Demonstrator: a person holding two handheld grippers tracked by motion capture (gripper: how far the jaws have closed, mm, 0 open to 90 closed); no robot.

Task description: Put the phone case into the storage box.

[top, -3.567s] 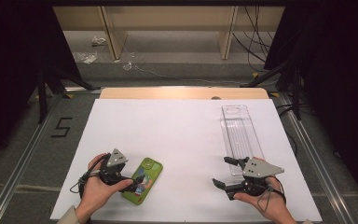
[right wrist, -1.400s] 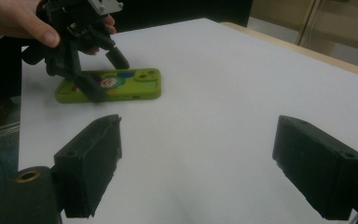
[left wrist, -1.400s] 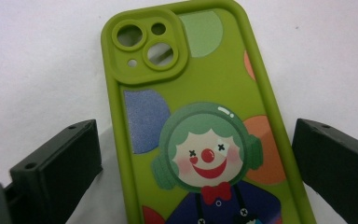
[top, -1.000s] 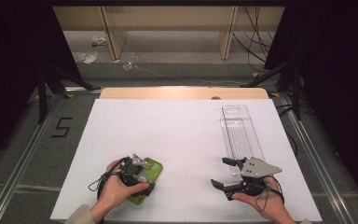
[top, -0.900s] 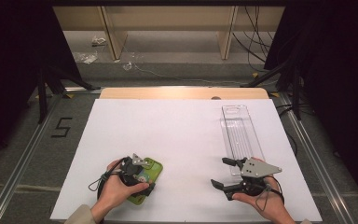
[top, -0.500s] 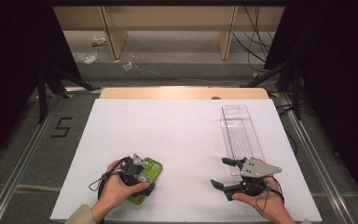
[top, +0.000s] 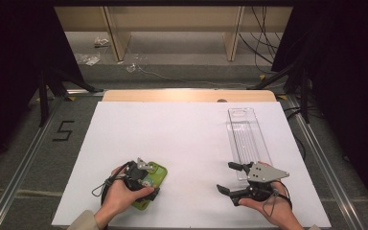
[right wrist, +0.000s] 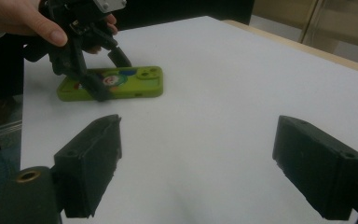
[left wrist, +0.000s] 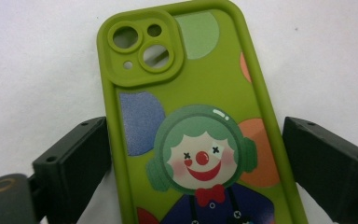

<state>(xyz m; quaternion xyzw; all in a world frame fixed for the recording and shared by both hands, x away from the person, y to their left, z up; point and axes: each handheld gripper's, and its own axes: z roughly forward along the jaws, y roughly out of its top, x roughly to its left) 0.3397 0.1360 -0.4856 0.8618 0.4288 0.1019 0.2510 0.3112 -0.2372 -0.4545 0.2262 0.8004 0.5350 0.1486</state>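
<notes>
A green phone case (top: 158, 174) with a clown picture lies flat, back up, near the front left of the white table (top: 182, 139). My left gripper (top: 146, 182) is tipped down over it, held by a hand. In the left gripper view the case (left wrist: 191, 116) lies between the two jaws, which stand wide at its long edges; the left gripper (left wrist: 198, 172) is open. My right gripper (top: 229, 178) rests at the front right, open, nothing between its jaws. The right gripper view (right wrist: 198, 172) looks across the table at the case (right wrist: 137, 80) and the left gripper (right wrist: 111, 77).
A long clear plastic tray (top: 245, 139) lies at the right, its near end just beyond the right gripper. A wooden strip (top: 187, 96) runs along the table's far edge. Metal rails and a floor mark "5" (top: 63, 130) flank the table.
Since 3.6 s ago the left gripper has shifted right and tipped down over the case. Over the last second nothing has visibly moved. The right gripper has stayed put.
</notes>
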